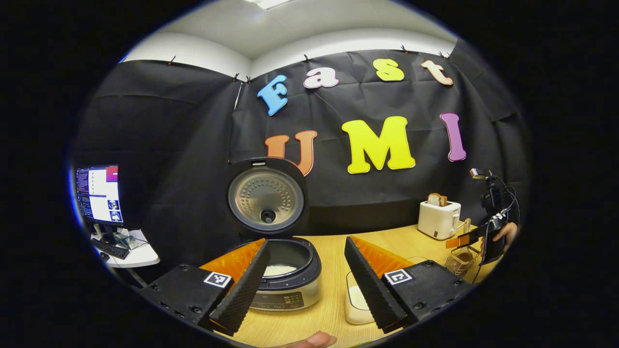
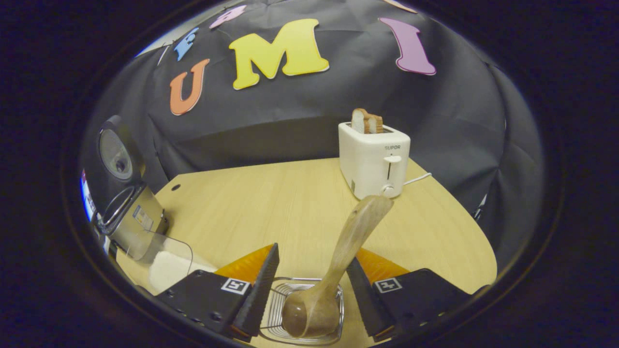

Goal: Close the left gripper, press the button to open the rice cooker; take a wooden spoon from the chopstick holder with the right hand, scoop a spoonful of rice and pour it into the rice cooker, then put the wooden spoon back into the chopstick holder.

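Left gripper view: left gripper (image 1: 308,290) fingers spread apart, nothing between them. Round silver-and-black rice cooker (image 1: 289,280) at 6 o'clock on the pale wooden table (image 1: 333,299), domed lid upright and open, white rice in the pot. Clear plastic rice container (image 1: 357,302) just right of it. White two-slot toaster (image 1: 439,219) at 3 o'clock.

Right gripper view: right gripper (image 2: 312,295) jaws apart, straddling the square wire chopstick holder (image 2: 302,311) at 6 o'clock. Long brown wooden spoon (image 2: 333,270) stands in it, bowl down, handle leaning toward 1 o'clock, untouched by either finger.
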{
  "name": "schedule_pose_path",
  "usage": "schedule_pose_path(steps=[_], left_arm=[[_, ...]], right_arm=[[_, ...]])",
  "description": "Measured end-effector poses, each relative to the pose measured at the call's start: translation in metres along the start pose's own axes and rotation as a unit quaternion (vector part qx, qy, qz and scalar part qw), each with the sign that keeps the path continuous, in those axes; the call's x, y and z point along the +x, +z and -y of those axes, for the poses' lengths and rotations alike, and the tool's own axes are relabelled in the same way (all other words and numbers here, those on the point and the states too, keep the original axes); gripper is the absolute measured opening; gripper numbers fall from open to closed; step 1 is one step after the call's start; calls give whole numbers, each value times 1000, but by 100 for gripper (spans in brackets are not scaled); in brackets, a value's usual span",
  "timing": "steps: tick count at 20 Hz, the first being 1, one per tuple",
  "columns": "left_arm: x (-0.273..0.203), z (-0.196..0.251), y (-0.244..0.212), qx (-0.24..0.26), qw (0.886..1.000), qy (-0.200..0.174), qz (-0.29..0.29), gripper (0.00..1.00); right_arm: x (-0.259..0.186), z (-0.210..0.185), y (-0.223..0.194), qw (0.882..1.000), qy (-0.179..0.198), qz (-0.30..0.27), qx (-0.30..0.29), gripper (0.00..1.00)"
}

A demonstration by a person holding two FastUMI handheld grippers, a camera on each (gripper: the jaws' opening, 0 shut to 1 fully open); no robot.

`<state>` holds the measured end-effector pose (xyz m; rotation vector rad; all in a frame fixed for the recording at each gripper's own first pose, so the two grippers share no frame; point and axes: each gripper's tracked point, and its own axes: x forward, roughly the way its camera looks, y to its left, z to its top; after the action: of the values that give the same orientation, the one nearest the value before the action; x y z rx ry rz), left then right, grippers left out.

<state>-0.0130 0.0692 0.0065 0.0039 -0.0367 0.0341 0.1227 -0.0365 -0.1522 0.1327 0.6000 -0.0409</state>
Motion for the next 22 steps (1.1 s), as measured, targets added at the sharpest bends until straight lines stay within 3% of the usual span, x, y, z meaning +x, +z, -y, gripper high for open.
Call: schedule_pose_path(steps=[4,6,10,11,12,13,14,15,19,22], left_arm=[[2,-2,-4,-4,1000,4,-5,98],[1,1,-4,-3,1000,1,-5,99],[1,4,0,1,1000,-2,4,99],[1,5,0,0,1000,-4,4,98],[1,6,-1,1,1000,-5,3,98],[1,7,-1,3,1000,-5,1,98],[1,7,-2,4,1000,-5,1,98],[2,8,-2,4,1000,-6,1,98],[3,14,-2,3,1000,-16,0,98],[1,7,-4,6,1000,-10,-3,98]], right_arm=[[10,-4,2,1000,26,1,15,60],[19,6,-7,1000,18,-17,17,58],[17,5,-13,999,36,-25,31,27],[18,7,-16,998,35,-31,34,33],[18,7,-15,998,34,-31,36,25],[13,14,-15,999,14,-28,33,33],[3,13,-10,999,13,-24,46,33],[11,10,-12,999,14,-21,48,17],[0,7,-7,999,3,-1,37,8],[-15,8,-4,999,-8,9,41,8]])
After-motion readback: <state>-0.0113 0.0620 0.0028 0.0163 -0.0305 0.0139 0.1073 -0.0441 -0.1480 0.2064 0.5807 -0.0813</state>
